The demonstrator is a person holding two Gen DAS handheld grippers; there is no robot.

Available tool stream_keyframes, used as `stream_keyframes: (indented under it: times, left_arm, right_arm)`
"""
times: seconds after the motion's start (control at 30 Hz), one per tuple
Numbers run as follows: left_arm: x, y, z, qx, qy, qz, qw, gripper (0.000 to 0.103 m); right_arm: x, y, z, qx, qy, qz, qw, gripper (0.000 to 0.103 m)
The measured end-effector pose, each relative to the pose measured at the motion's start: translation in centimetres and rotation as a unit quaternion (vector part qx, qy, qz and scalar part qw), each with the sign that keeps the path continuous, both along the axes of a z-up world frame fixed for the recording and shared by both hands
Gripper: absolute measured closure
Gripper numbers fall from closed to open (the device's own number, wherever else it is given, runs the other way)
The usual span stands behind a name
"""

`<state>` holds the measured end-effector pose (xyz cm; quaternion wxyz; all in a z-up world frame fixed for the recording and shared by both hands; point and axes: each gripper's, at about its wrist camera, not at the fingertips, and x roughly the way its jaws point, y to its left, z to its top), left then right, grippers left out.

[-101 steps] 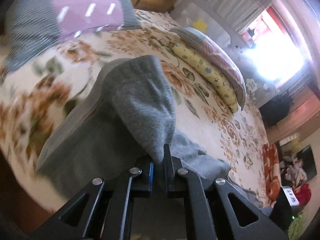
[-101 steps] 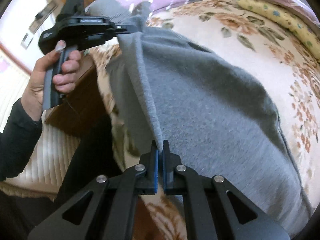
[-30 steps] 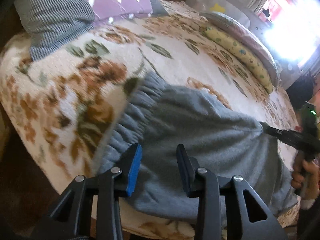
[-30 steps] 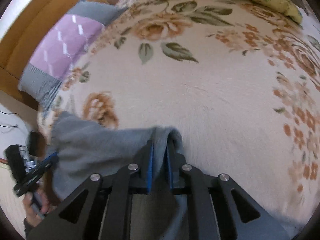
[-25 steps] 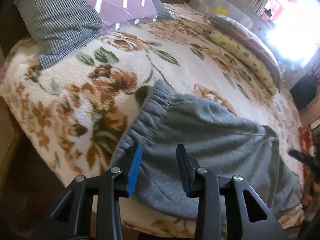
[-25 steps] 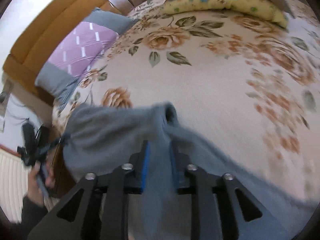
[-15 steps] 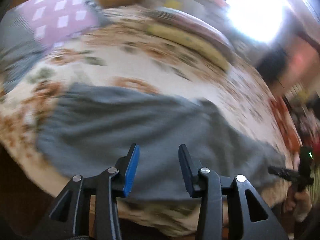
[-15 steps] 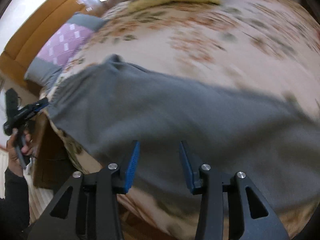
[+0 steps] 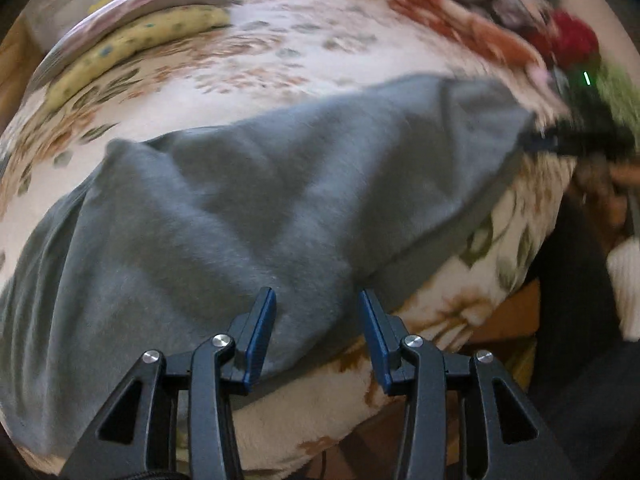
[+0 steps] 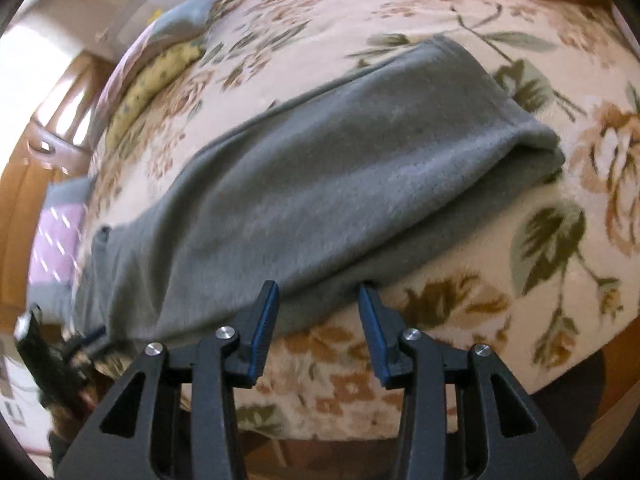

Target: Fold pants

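Grey sweatpants (image 9: 256, 208) lie folded lengthwise along the near edge of a floral bed cover (image 9: 280, 56). My left gripper (image 9: 316, 336) is open and empty, just above the pants' near edge. My right gripper (image 10: 318, 328) is open and empty over the near edge of the pants (image 10: 320, 184), towards the leg end. The leg cuffs (image 10: 536, 148) lie at the right in the right wrist view. The right gripper shows blurred at the far right of the left wrist view (image 9: 560, 142), by the cuffs. The left gripper shows at the far left of the right wrist view (image 10: 56, 352).
A yellow bolster (image 9: 132, 44) and a grey-pink pillow (image 9: 132, 4) lie at the far side of the bed. A purple and grey pillow (image 10: 56, 240) lies by the wooden headboard (image 10: 24, 168). An orange cloth (image 9: 460, 20) sits at the bed's foot. The bed edge (image 10: 360, 420) drops off just below both grippers.
Both grippers have let go of the pants and opened. Both cameras have swung towards the leg end, and the pants now lie flat on the bed.
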<state>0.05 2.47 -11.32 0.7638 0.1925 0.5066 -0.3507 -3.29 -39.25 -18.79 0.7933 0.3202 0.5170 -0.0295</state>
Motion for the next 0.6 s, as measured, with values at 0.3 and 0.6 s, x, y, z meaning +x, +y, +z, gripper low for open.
stream_keyframes:
  times: [0.3, 0.6]
  left_arm:
    - [0.8, -0.9, -1.5, 0.038, 0.009, -0.029, 0.9988, 0.090]
    - [-0.5, -0.7, -1.0, 0.027, 0.031, -0.038, 0.9985, 0.095]
  right_arm:
    - [0.7, 0.6, 0.1, -0.040, -0.022, -0.016, 0.999, 0.092]
    - [-2.6, -3.8, -1.8, 0.015, -0.013, -0.078, 0.997, 0.103]
